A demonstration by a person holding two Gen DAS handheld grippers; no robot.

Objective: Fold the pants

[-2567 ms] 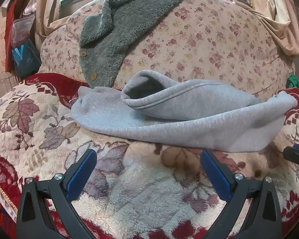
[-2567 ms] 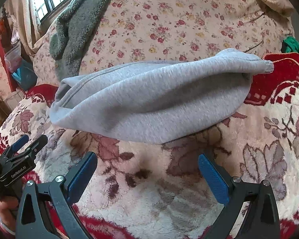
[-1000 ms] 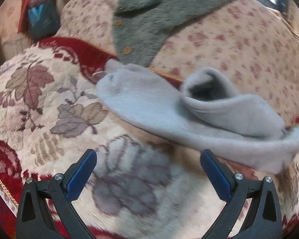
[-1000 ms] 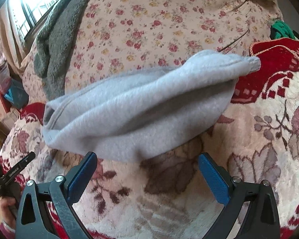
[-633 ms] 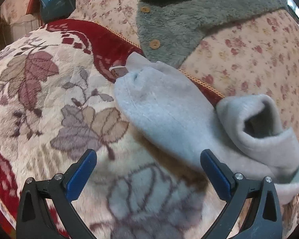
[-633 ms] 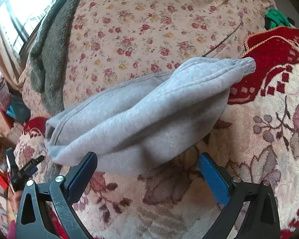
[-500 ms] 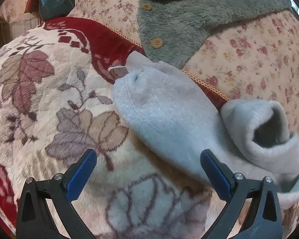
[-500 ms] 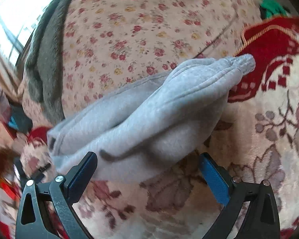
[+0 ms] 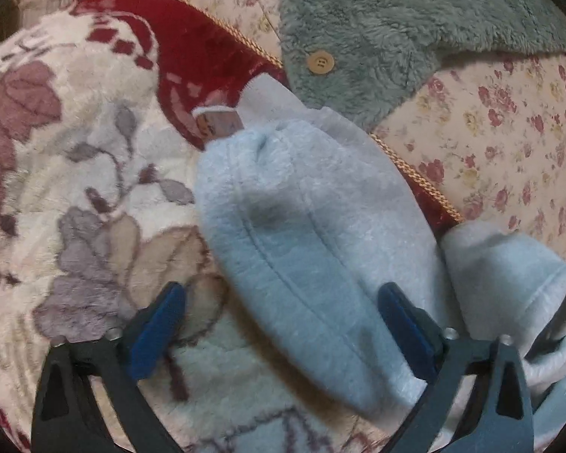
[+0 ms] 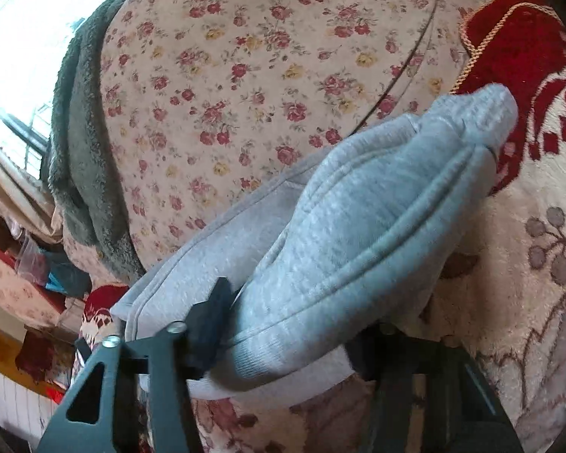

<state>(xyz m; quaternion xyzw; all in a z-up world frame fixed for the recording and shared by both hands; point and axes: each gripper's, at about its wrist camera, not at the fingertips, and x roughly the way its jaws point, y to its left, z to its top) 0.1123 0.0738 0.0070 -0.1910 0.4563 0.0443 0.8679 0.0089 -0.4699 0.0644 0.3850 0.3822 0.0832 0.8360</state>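
The light-grey fleece pants [image 9: 313, 234] lie bunched on the cream plush blanket with mauve leaves and a red border [image 9: 75, 173], their far edge against the rose-print cushion [image 9: 509, 132]. A small pale sewn label [image 9: 219, 122] juts from one end of the pants — its writing is too blurred to read. A grey-green fuzzy coat with tan buttons [image 9: 377, 37] hangs over the cushion.

The left gripper [image 9: 279, 324] has just been closing a little, yet its blue pads stand apart — one on the blanket, one on the fabric, the pants' edge between them, unpinched. The right gripper [image 10: 294, 339] has just been closing as well, and its jaws are clamped on a thick fold of the pants.
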